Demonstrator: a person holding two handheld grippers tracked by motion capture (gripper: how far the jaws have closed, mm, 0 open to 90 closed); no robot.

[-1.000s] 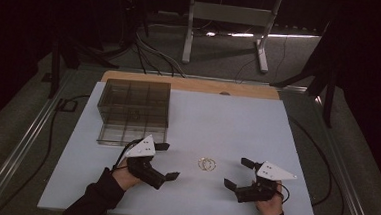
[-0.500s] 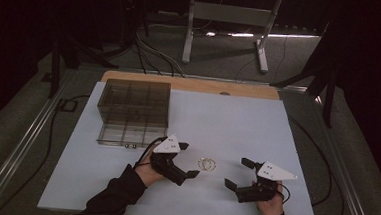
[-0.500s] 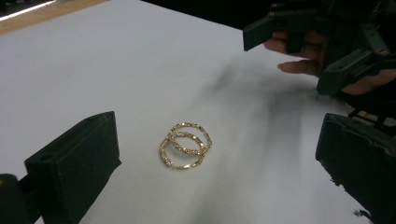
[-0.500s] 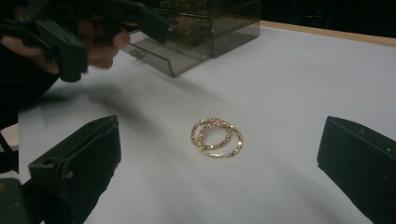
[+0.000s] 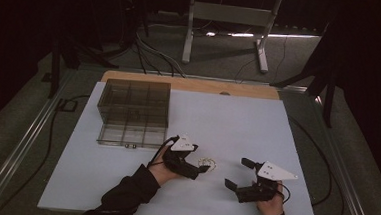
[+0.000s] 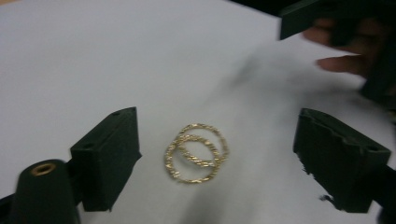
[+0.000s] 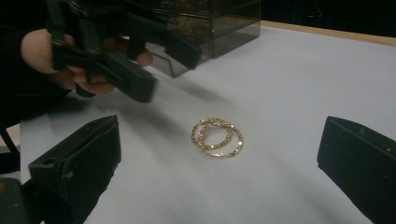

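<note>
Up close, two overlapping gold rings (image 6: 196,152), unblurred.

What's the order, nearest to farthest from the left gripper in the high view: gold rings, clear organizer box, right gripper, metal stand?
1. gold rings: just beyond the left gripper, on the white mat.
2. right gripper: to the right, same near edge.
3. clear organizer box: back-left on the mat; close to item 2, roughly comparable.
4. metal stand: on the floor beyond the table.
</note>
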